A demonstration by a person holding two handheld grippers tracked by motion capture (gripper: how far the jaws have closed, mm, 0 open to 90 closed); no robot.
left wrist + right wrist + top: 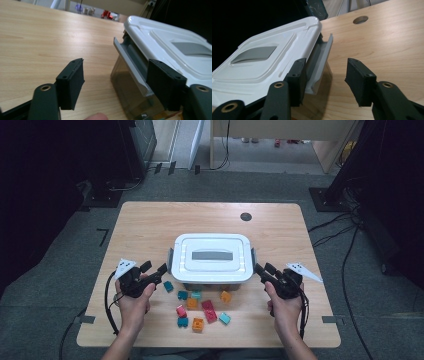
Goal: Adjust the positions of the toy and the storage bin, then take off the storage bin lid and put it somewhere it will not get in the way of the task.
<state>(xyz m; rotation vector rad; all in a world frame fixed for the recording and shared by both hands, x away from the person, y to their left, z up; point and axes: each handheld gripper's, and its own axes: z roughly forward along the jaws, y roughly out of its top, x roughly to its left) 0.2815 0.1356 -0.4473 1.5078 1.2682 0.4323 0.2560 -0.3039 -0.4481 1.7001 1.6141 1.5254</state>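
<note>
So right now I'm working on getting this storage box (212,260) open. It's sitting in the middle of the wooden table (150,225), white lid (212,255) on top, and both grey side latches are already hanging flipped out, so I'm reading this as the "unclip, then lift the lid" stage, with the unclipping looking done.

I'm holding the left gripper (156,271) at the box's left end and the right gripper (264,271) at its right end, both pointing inward at the lid. Both sets of jaws are standing apart and gripping nothing.

In the left gripper view, the left latch (130,66) is sitting in the gap between my pads, closer to the pad on the box side, which is overlapping the lid's rim; I can't tell if it's actually touching. The right gripper view is a mirror image: the right latch (322,62) is sitting just beside the pad nearest the box, and the other pad is hanging over bare table.

My guess for the next move: slide each gripper in so the pads are bracketing the lid's edge, close on it at both ends, and lift evenly so it isn't tilting or dragging the box.

The loose coloured blocks (200,307) are lying scattered in front of the box, between my hands, probably waiting to go inside.
</note>
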